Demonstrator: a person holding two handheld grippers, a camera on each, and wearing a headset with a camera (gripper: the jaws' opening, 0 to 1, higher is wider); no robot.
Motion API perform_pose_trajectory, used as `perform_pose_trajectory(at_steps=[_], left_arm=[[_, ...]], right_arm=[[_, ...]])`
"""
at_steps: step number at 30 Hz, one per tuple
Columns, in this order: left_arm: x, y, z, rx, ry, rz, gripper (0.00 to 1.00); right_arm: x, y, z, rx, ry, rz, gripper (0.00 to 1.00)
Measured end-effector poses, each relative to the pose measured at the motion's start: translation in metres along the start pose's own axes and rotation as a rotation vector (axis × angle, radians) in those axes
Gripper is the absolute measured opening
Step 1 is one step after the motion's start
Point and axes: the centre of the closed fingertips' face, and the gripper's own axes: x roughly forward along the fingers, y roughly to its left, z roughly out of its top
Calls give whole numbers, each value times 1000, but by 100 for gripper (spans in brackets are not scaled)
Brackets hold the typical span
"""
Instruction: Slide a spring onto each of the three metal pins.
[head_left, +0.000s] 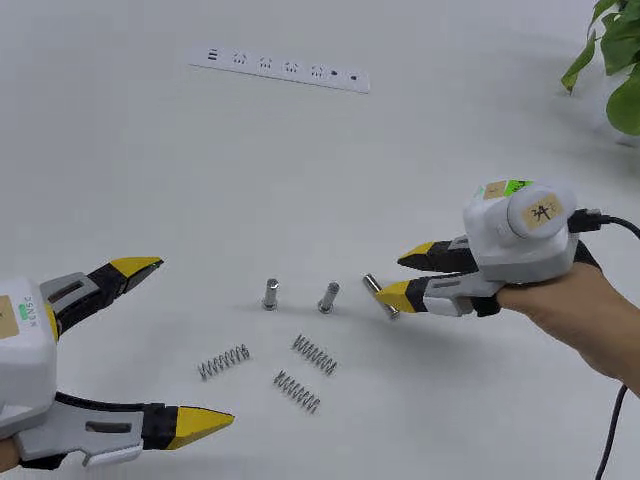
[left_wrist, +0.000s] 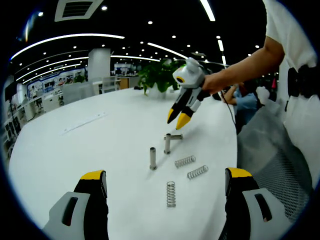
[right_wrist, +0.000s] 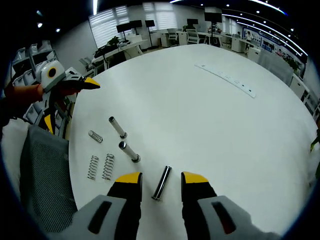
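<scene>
- White and smooth, the bench (head_left: 120, 180) carried every part, and its slick top gave round things nothing to stop against.
- My right claw (head_left: 400, 277) was open. Its yellow-tipped jaws straddled the fallen pin (right_wrist: 162, 182), which lay on its side between them. It gripped nothing, and I could not tell whether a tip touched the pin.
- My left claw (head_left: 190, 340) was spread wide and empty. It hovered at my near left, apart from the parts.
- The first upright pin (head_left: 270, 293) and the second upright pin (head_left: 328, 297) stood side by side, just left of the fallen one.
- Three springs lay loose on the bench just nearer me: the left spring (head_left: 223, 362), the middle spring (head_left: 314, 354) and the near spring (head_left: 297, 391). None was on a pin.
- As I judged it, closing off-centre on the fallen pin could have squirted it out and sent it rolling. It could also have knocked over the second upright pin, which stood close by.
- The springs looked thin and light. I judged that a hard pinch might crush the coils or flick one away, and that a tilted spring could catch on a pin's top instead of sliding down.
- A white power strip (head_left: 280, 68) lay far across the bench, and a green plant (head_left: 610, 60) stood at the far right.
- Around the bench was a large open office, with long ceiling lights, desks and monitors.
</scene>
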Motion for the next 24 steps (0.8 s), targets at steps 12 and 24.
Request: perform_pose_trajectory(at_steps=[12, 24], left_arm=[[1, 2, -1, -24, -8, 5, 100], [2, 1, -5, -33, -6, 4, 100]], right_arm=[[23, -7, -4, 79, 113, -6, 22], [35, -10, -13, 112, 196, -11, 15]])
